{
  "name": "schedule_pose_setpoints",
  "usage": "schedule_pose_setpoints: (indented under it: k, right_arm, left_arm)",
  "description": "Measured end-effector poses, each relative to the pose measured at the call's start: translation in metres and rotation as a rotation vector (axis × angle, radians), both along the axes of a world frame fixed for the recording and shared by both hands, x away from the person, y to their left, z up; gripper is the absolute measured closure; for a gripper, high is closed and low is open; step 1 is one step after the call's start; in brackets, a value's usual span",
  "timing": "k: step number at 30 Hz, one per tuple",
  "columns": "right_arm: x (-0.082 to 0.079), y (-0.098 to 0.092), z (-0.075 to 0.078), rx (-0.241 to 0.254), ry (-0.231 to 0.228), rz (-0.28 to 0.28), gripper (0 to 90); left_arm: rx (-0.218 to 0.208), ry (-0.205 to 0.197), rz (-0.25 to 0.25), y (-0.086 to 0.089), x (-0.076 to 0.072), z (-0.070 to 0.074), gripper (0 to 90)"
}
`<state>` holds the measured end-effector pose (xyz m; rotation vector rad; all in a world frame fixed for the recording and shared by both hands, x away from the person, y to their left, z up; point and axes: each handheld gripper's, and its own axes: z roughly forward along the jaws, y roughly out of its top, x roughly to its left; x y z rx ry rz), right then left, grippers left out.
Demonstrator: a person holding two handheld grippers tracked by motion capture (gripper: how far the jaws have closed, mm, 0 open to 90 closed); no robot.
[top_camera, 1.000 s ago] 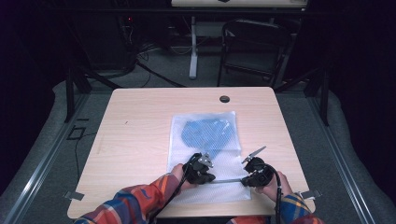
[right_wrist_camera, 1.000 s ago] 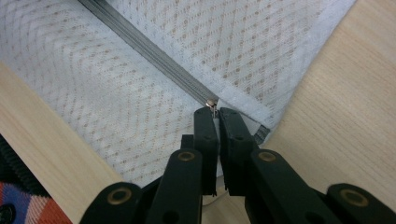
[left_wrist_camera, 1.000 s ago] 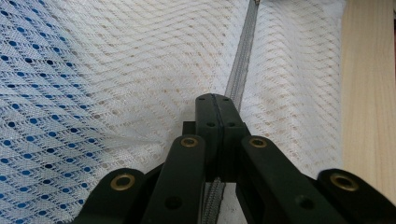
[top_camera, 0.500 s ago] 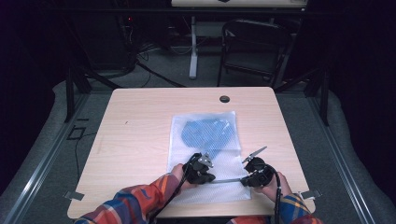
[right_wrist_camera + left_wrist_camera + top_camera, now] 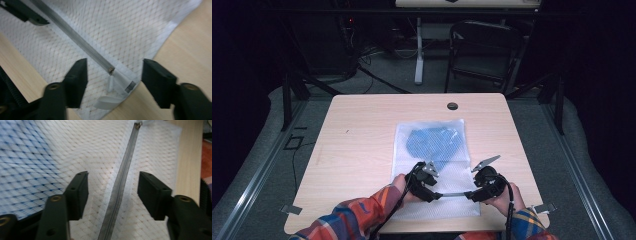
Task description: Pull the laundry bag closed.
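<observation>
Left tool point(image 5: 112, 195) jaws apart astride grey zipper point(image 5: 120, 187) on white mesh bag point(image 5: 82, 152), blue cloth point(image 5: 22, 162) inside.

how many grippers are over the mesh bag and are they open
2, both open. The left gripper hovers over the near left part of the mesh laundry bag, jaws either side of its zipper. The right gripper is at the near right corner, by the zipper pull.

- Your mesh bag point(image 5: 434, 165): white net cloth, open diamond weave, see-through over blue cloth point(image 5: 432, 142) inside.
- Zipper point(image 5: 120, 187): grey, smooth tape; small metal-looking slider point(image 5: 110, 71).
- Table point(image 5: 362, 145): pale wood-grain top, matt.
- Your gripper jaws: black matt plastic, brass-coloured rivets.
- Your sleeve point(image 5: 347, 222): plaid cloth.
</observation>
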<state>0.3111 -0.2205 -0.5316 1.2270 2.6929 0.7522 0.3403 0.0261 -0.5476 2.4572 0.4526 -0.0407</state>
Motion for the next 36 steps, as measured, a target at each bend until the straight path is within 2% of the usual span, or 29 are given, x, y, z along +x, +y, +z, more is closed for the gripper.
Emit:
schedule_pose_setpoints:
  k: [1, 5, 8, 11, 13, 15, 19, 22, 27, 29, 33, 35, 36]
  right_arm:
    - [-0.001, -0.002, 0.004, -0.004, -0.025, -0.001, 26.7]
    - [-0.005, -0.010, 0.013, 0.014, -0.073, -0.035, 14.1]
    - [-0.008, -0.017, 0.018, 0.028, -0.092, -0.077, 6.6]
    - [-0.012, -0.025, 0.022, 0.028, -0.128, -0.119, 0.3]
    - [-0.015, -0.031, 0.024, 0.012, -0.151, -0.137, 0.0]
    - [-0.018, -0.039, 0.023, 0.024, -0.162, -0.160, 0.0]
    - [-0.021, -0.054, 0.022, 0.015, -0.173, -0.221, 0.0]
    - [-0.024, -0.065, 0.020, 0.010, -0.172, -0.258, 0.0]
    - [-0.027, -0.080, 0.017, -0.031, -0.190, -0.332, 0.0]
    - [-0.027, -0.088, 0.017, -0.047, -0.218, -0.372, 0.0]
    - [-0.026, -0.101, 0.011, -0.050, -0.205, -0.421, 0.0]
    - [-0.023, -0.104, 0.003, -0.063, -0.179, -0.436, 0.0]
    - [-0.020, -0.106, -0.001, -0.068, -0.152, -0.433, 0.0]
  left_arm:
    - [-0.001, -0.006, 0.004, 0.002, 0.000, 0.004, 36.6]
    - [-0.010, -0.017, 0.044, 0.017, 0.001, 0.016, 22.6]
    - [-0.010, -0.027, 0.087, 0.032, 0.002, 0.023, 16.3]
    - [-0.035, -0.031, 0.138, 0.053, 0.002, 0.030, 14.9]
    - [-0.040, -0.044, 0.168, 0.065, 0.001, 0.033, 14.1]
    - [-0.046, -0.051, 0.212, 0.079, 0.000, 0.035, 11.7]
    - [-0.029, -0.084, 0.306, 0.112, 0.000, 0.038, 7.4]
    - [-0.026, -0.082, 0.366, 0.134, 0.002, 0.040, 5.8]
    - [0.005, -0.061, 0.457, 0.167, 0.009, 0.039, 0.3]
    - [0.022, -0.083, 0.499, 0.175, 0.012, 0.036, 0.2]
    - [0.015, -0.088, 0.572, 0.188, 0.022, 0.032, 0.2]
    - [0.027, -0.077, 0.579, 0.190, 0.026, 0.027, 0.1]
    - [0.043, -0.068, 0.579, 0.191, 0.029, 0.025, 0.0]
